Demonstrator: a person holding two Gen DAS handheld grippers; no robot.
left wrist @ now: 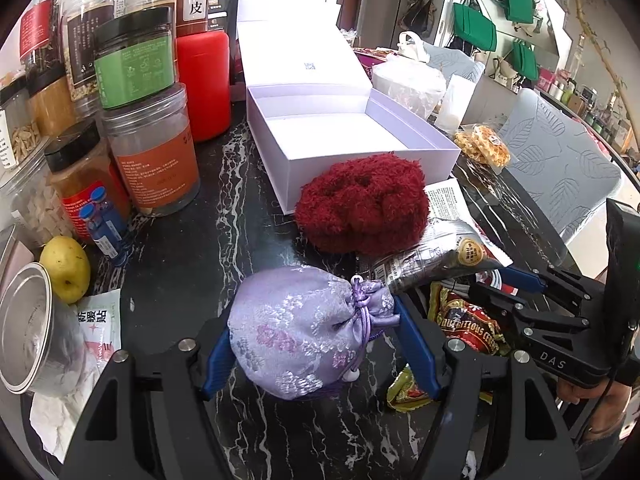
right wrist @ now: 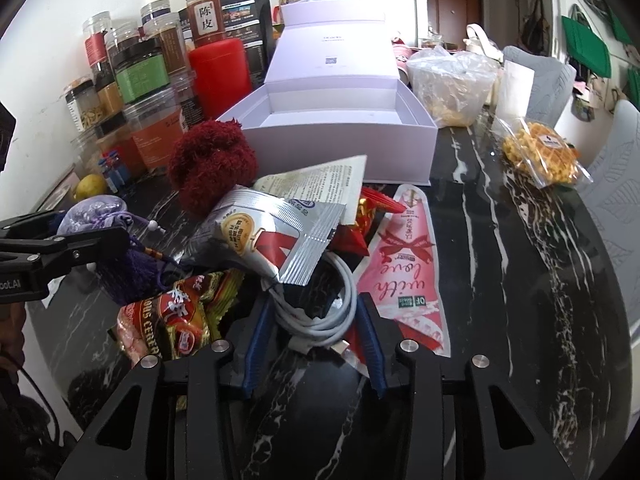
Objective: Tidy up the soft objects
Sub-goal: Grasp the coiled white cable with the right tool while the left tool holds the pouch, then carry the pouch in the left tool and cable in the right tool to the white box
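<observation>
Left tongs point(left wrist: 316, 344) clasp the lilac pouch point(left wrist: 304, 328); ahead, red fluffy ball point(left wrist: 362, 204), open white box point(left wrist: 340, 128); jar "陈皮" point(left wrist: 196, 0); right tongs point(right wrist: 312, 336) gape around white cable point(right wrist: 324, 308), beside "with love" packet point(right wrist: 400, 264).

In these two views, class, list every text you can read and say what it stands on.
"陈皮": jar
"DAS": right gripper body
"with love": pink packet
"NUTRITIOUS CEREAL", partly cut off: red snack bag
"新暖贴": white sachet
Other jar labels, the box print and the leaflet: too small.
</observation>
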